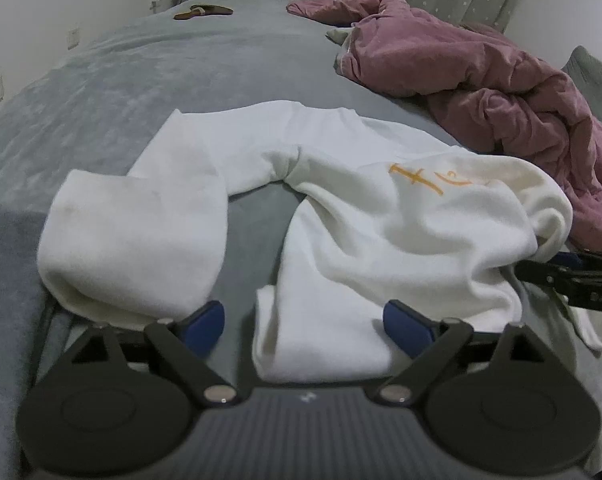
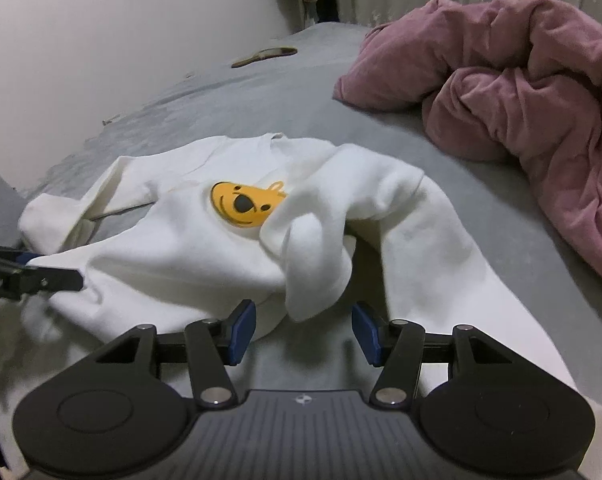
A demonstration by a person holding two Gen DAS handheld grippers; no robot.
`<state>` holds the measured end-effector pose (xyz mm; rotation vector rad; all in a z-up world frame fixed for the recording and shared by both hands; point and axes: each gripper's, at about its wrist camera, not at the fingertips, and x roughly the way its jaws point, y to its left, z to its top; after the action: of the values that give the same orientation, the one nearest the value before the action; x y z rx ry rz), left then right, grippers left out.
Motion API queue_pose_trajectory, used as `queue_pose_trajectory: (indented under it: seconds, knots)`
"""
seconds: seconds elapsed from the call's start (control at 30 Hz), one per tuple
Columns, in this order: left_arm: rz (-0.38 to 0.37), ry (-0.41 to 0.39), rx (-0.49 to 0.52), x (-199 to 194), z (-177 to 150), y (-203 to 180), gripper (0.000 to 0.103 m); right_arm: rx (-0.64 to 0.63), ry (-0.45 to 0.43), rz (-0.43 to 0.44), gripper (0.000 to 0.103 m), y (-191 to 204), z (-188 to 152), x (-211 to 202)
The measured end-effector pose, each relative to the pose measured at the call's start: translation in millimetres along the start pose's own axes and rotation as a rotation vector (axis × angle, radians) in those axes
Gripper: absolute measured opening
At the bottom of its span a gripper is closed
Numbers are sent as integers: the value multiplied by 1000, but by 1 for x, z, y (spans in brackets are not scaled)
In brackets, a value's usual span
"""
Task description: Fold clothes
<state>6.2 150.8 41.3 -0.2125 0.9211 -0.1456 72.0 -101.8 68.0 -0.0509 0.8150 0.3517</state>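
A white long-sleeved cotton sweatshirt [image 2: 189,240] with a yellow bear face printed on its chest lies crumpled on the grey bedspread of the bed [image 1: 149,92], directly ahead of both tools.

The left tool [image 1: 304,322] sits low over the near edge of the sweatshirt with its blue-padded jaws spread wide. A white fold of cloth runs up between them, closer to the right pad, but neither pad presses on it. A rounded sleeve end lies just beyond the left pad, and bare bedspread shows in the gap between the sleeve and the body of the garment.

The right tool [image 2: 304,330] is also over the garment's near side, its jaws partly apart and holding nothing. A bunched lump of white fabric stands just beyond the gap between its pads, and a sleeve trails off to the right of it toward the lower edge of the view. The left tool shows at the left edge of the right wrist view, touching the sweatshirt's side.

A rumpled mauve velvety quilt [image 2: 533,92] lies heaped well apart from the sweatshirt, toward the far right of the bed.
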Motion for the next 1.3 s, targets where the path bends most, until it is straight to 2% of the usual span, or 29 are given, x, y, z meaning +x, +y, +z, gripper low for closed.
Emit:
queue_pose_trajectory:
  seconds: [0.23,0.33,0.37,0.4,0.53,0.57,0.6,0.7,0.87,1.07,1.2,1.3]
  knots:
    - [18,36,15,10,-3,-4,90,5,5,-45,36,1,-5,16]
    - [14,21,30,9,-4,-7,85,-6,-17,-46,29,4,-5,18]
    - [11,18,31,9,-4,-7,79,-13,-32,-48,27,6,-4,17]
    - [9,14,33,8,-4,-8,68,-21,-53,-52,23,7,-3,14]
    - [22,8,33,8,-2,-8,36,-32,-116,-64,14,10,0,6]
    - [11,10,21,7,-1,-6,27,-33,-126,-64,12,10,0,4]
    - [-10,13,-7,5,2,-2,22,-31,-132,-61,11,11,1,2]
    - [-54,3,-71,-2,9,9,18,-25,-151,-49,10,11,4,-6]
    - [-60,-44,-101,-16,17,19,17,26,-243,28,10,9,14,-43]
    - [-116,-98,-205,-34,29,37,17,147,-345,124,10,-8,19,-87]
    - [-127,-128,-249,-40,36,47,17,281,-414,254,10,-27,18,-107]
    - [-115,-130,-261,-38,39,48,17,366,-430,335,10,-39,20,-107]
